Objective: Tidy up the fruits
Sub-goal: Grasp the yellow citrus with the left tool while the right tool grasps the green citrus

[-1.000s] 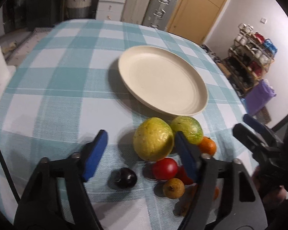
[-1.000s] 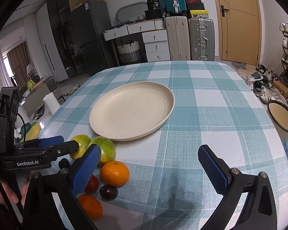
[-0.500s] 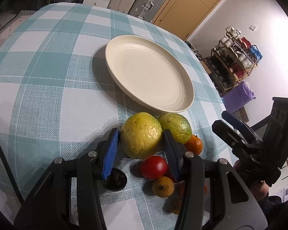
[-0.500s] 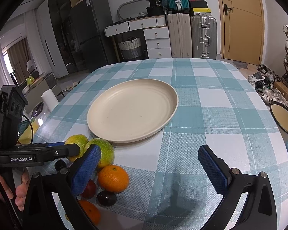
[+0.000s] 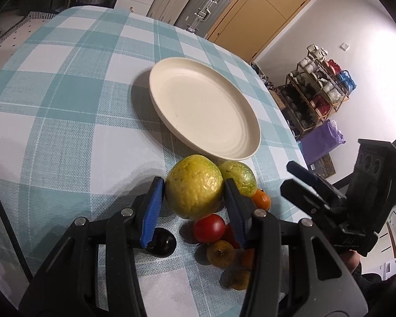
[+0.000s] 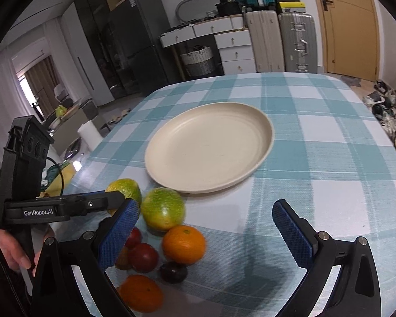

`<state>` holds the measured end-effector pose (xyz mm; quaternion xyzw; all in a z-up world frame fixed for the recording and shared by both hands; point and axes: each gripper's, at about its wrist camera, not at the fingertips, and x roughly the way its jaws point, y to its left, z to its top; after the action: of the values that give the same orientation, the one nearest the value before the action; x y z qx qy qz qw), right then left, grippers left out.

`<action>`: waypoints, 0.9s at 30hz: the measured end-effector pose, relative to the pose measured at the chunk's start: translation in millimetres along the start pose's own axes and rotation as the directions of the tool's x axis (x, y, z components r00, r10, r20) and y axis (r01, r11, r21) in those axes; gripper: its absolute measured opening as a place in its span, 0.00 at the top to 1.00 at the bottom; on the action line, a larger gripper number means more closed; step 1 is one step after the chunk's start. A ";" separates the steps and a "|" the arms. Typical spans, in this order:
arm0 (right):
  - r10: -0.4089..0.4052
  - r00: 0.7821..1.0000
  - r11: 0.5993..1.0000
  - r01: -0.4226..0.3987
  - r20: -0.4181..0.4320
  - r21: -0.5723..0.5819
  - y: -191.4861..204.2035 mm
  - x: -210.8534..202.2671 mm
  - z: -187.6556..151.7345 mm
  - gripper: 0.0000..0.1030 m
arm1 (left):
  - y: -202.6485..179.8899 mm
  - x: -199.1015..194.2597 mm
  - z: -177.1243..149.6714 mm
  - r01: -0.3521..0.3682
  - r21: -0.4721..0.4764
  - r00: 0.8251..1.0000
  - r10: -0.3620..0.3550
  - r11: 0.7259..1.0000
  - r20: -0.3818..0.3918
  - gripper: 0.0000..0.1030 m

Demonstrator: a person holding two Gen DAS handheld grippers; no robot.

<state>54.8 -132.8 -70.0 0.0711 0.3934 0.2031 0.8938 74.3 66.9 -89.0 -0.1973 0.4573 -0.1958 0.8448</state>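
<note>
My left gripper (image 5: 192, 203) is shut on a large yellow-green citrus fruit (image 5: 194, 190), held just above the checked tablecloth. It also shows in the right wrist view (image 6: 124, 189). Behind it lies a greener citrus (image 5: 237, 175). A red tomato (image 5: 208, 227), a small orange (image 5: 262, 200), a brownish fruit (image 5: 220, 253) and a dark plum (image 5: 162, 241) lie in a cluster near the table's front edge. The empty cream plate (image 5: 240, 153) sits beyond. My right gripper (image 6: 206, 235) is open and empty, hovering over the orange (image 6: 183, 244) and the cloth.
The table edge drops off on the left and near side. Suitcases (image 6: 279, 43), drawers and a door stand behind the table. A shoe rack (image 5: 322, 84) stands to the right. More fruit (image 6: 141, 293) lies at the near edge.
My left gripper moved forward around the large yellow-green fruit and closed on it. My right gripper drifted slightly and stayed open.
</note>
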 end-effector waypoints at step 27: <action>0.077 0.975 0.994 -0.091 -0.208 -0.061 40.2 56.7 5.6 0.26 | 21.3 -17.8 -10.2 0.035 -0.043 0.999 -0.034 0.998 0.015 0.58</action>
<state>81.0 -72.3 -93.0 0.0346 0.4730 0.2607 0.8409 59.9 92.4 -92.7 -0.2249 0.4519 -0.1989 0.8400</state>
